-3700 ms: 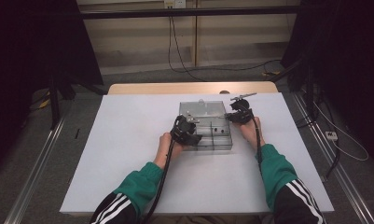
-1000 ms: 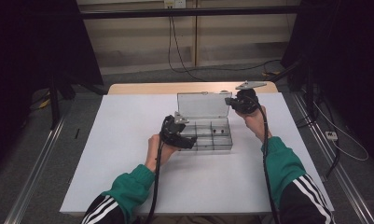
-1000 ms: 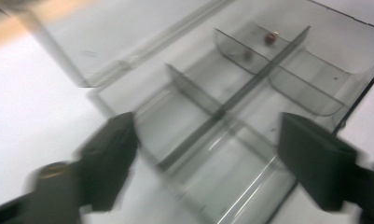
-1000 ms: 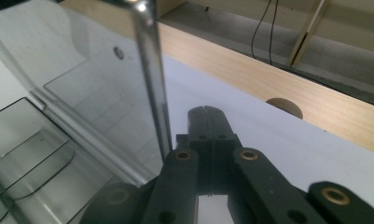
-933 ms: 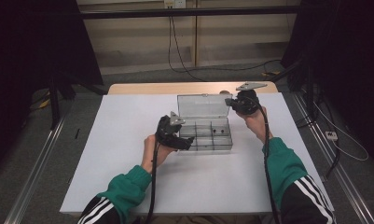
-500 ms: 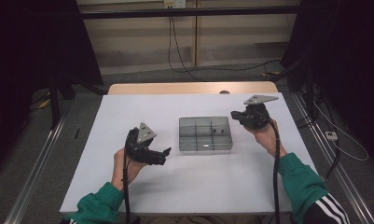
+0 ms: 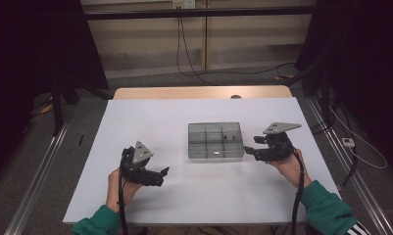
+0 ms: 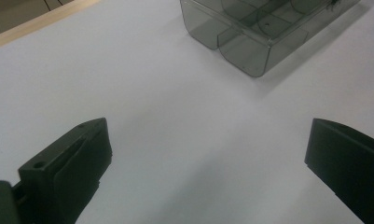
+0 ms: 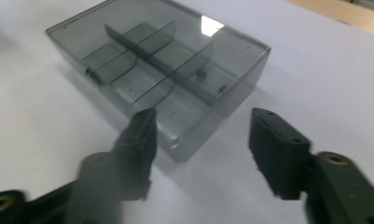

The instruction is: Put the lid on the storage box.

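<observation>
A smoky clear box (image 7: 215,140) with several compartments sits mid-table, its lid down. Small dark parts (image 7: 226,137) lie inside. My left gripper (image 7: 160,175) is well to the left of the box and nearer the front edge. Its jaws have just been opening, and it is open wide over bare table (image 8: 208,135). The box (image 8: 264,32) lies ahead of it. My right gripper (image 7: 248,152) is at the box's right end. Its jaws have just been opening too, and it is open (image 9: 201,119). The near corner of the box (image 9: 166,60) sits in front of it, untouched by the pads.
The white table top (image 7: 184,112) has a bare wooden strip (image 7: 199,92) along its far edge. Cables (image 7: 194,68) run across the floor behind, and dark curtains hang on both sides. Green sleeves reach in from the front.
The box lid stood raised a second ago and now lies shut. The left hand pulled back left and toward the front. The right hand moved to the box's right end, and its jaws opened.
</observation>
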`<state>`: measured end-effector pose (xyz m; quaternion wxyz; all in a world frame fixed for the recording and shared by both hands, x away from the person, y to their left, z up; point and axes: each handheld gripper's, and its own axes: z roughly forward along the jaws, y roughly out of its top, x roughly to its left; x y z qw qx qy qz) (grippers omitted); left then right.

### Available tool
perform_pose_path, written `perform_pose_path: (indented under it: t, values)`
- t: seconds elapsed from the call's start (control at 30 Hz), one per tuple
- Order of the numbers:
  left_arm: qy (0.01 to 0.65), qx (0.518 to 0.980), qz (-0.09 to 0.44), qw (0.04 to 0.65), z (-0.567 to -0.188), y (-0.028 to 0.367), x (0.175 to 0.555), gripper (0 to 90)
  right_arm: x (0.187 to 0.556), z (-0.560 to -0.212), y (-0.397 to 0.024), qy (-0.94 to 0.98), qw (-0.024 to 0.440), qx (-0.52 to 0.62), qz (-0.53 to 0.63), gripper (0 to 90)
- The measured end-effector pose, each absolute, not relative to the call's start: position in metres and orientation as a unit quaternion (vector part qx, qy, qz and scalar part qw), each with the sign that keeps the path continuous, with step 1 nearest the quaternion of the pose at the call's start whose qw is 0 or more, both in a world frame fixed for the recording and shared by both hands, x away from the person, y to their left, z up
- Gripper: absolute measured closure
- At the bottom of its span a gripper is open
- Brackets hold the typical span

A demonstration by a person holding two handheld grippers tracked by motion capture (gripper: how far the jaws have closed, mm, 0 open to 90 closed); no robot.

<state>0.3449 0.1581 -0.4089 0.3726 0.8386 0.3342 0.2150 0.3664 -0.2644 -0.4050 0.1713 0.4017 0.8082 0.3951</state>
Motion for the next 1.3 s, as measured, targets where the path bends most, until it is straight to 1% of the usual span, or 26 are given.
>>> perform_pose_path:
  t: [0.07, 0.2, 0.43, 0.57, 0.63, 0.93, 1.3]
  values:
    - [0.333, 0.840, 0.213, 0.372, -0.411, 0.159, 0.342, 0.0, 0.360, -0.407, -0.264, 0.812, 0.168, 0.398, 0.392, 27.6]
    - [0.328, 0.839, 0.210, 0.381, -0.412, 0.162, 0.335, 0.0, 0.349, -0.412, -0.262, 0.815, 0.162, 0.392, 0.394, 18.3]
    - [0.333, 0.836, 0.205, 0.385, -0.416, 0.171, 0.325, 0.0, 0.332, -0.414, -0.259, 0.820, 0.163, 0.383, 0.394, 6.6]
    - [0.336, 0.833, 0.200, 0.392, -0.415, 0.176, 0.321, 0.0, 0.321, -0.418, -0.259, 0.822, 0.180, 0.375, 0.389, 1.7]
    - [0.337, 0.833, 0.200, 0.390, -0.416, 0.177, 0.318, 0.0, 0.318, -0.419, -0.260, 0.824, 0.180, 0.374, 0.386, 0.0]
    - [0.344, 0.838, 0.189, 0.380, -0.422, 0.187, 0.310, 0.0, 0.300, -0.420, -0.264, 0.825, 0.175, 0.367, 0.393, 0.0]
    - [0.350, 0.842, 0.179, 0.369, -0.425, 0.191, 0.308, 0.0, 0.293, -0.420, -0.269, 0.827, 0.173, 0.363, 0.393, 0.0]
